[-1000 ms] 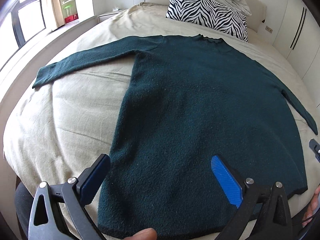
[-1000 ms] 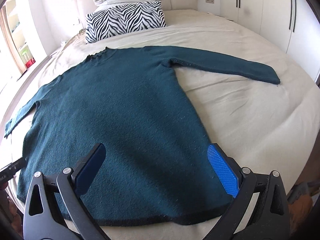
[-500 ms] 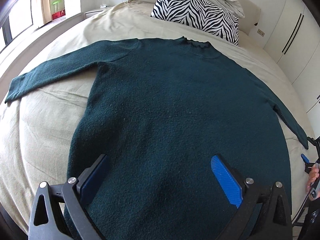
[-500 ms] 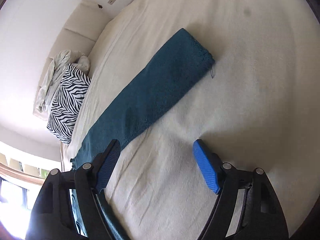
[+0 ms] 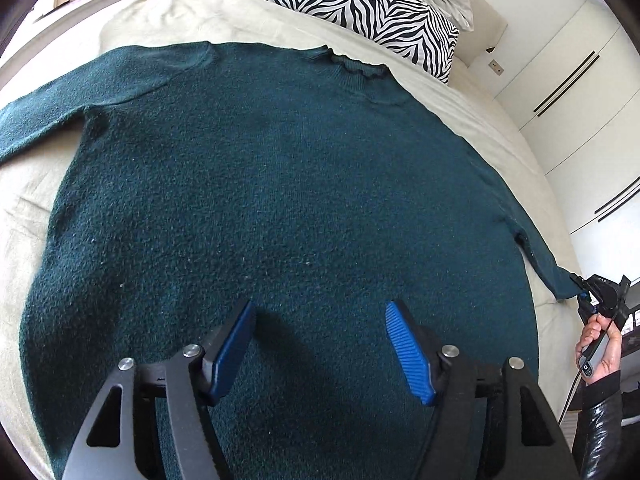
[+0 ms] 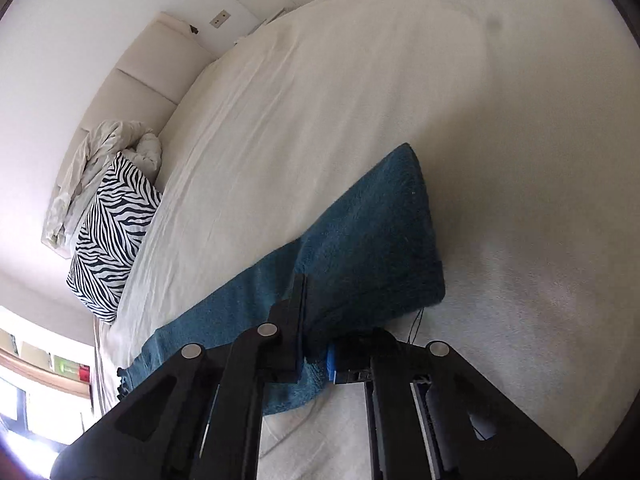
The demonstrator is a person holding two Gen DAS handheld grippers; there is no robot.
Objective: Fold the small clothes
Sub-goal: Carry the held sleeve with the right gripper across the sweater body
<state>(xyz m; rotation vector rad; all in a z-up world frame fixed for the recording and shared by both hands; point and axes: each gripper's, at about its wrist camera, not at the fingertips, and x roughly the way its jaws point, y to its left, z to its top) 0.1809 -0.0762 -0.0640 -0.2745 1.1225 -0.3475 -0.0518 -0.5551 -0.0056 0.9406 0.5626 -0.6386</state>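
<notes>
sweater (image 5: 280, 208) lying flat on the bed (image 6: 400, 80) | right gripper (image 6: 316, 344) just clamped down on the sleeve (image 6: 372, 248) cuff | left gripper (image 5: 320, 348) over the hem, jaws apart but closing in, nothing pinched

Left wrist view: sweater (image 5: 280, 200) hem is hidden behind the left gripper (image 5: 320, 344) frame at the bottom edge; its left sleeve (image 5: 36, 120) runs off the frame's left side. Right gripper (image 5: 596, 292), far right, is small, and its jaws can't be read there. Right wrist view: sweater body is cut off lower left; the cuff (image 6: 368, 248) probably sits pinched between the pads, contact mostly hidden by the black fingers.
</notes>
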